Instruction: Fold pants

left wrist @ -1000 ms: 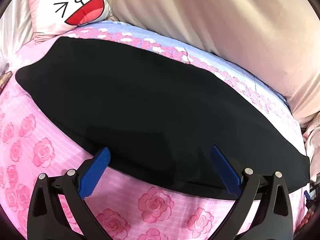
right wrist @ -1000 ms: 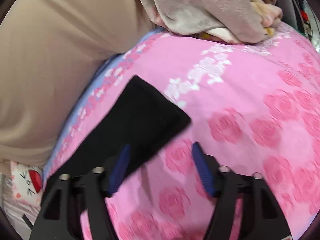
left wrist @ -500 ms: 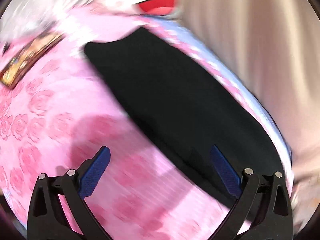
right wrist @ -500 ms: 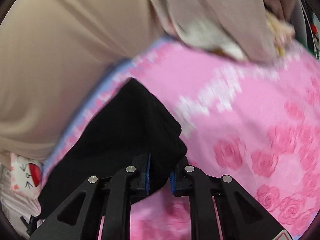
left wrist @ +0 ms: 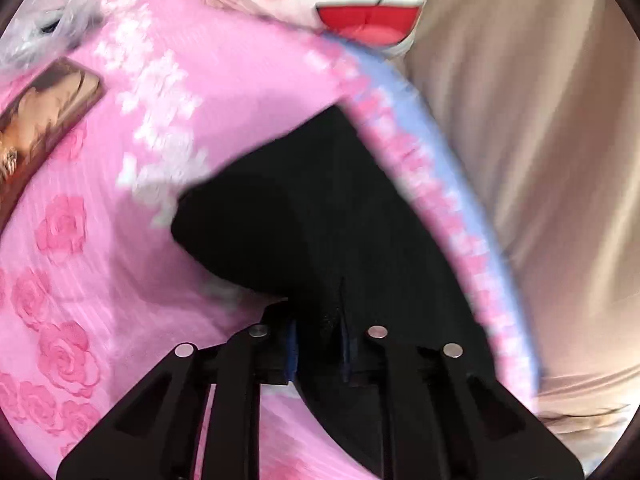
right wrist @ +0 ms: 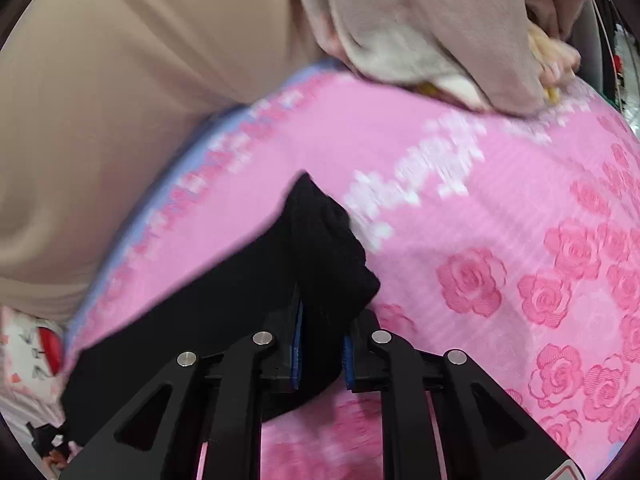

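Note:
The black pants (left wrist: 320, 216) lie folded lengthwise on the pink rose-patterned bed cover (left wrist: 80, 280). My left gripper (left wrist: 318, 344) is shut on one end of the pants, and the cloth bulges up ahead of its blue pads. My right gripper (right wrist: 322, 352) is shut on the other end of the pants (right wrist: 320, 248), which rises in a bunched corner above the bed cover (right wrist: 520, 240). The rest of the pants runs off to the left in the right wrist view.
A beige curtain (left wrist: 540, 120) hangs along the bed's far side. A cartoon-face pillow (left wrist: 360, 0) lies at the head. A brown book (left wrist: 44, 112) lies at the left. A heap of beige bedding (right wrist: 440, 32) lies at the right end.
Both grippers were open a second ago. The right one closed on its end of the pants first. The left one swung to the other end and closed on it.

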`<state>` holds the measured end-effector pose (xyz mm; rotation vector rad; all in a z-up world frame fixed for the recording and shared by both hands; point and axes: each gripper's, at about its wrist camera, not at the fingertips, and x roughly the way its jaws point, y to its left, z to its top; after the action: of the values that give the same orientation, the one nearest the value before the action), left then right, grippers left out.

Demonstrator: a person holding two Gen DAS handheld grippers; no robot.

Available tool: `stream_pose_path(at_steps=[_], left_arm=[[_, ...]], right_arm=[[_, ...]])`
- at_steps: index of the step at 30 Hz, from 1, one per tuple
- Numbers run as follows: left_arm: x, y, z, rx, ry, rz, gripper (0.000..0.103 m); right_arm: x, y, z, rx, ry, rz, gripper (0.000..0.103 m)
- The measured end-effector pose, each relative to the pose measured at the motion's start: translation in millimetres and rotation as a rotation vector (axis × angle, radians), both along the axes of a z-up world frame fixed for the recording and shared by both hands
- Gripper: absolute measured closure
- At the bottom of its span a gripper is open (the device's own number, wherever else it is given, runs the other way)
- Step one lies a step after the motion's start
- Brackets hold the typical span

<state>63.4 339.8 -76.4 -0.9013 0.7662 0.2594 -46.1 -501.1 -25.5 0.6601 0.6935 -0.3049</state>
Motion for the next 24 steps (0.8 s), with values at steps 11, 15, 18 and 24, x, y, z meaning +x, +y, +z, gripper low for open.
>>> stream_pose_path(at_steps=[11, 15, 18, 24], left_arm=[[-46, 2, -32, 0.039, 0.221, -0.103, 0.088], [-49, -27, -6, 0.253, 0.278, -0.11, 0.078], [-65, -55, 25, 0.422, 0.301, -0.018, 0.044], [-77, -120, 76, 0.599, 0.136, 0.022, 0.011]], right_arm=[[-61, -21, -25, 0.024, 0.112, -0.068, 0.091], [-60, -17, -22, 0.007, 0.12, -0.055, 0.09], [-57, -20, -23, 0.01, 0.119, -0.051, 0.089], [-67, -20, -27, 0.057, 0.063, -0.052, 0.084]])
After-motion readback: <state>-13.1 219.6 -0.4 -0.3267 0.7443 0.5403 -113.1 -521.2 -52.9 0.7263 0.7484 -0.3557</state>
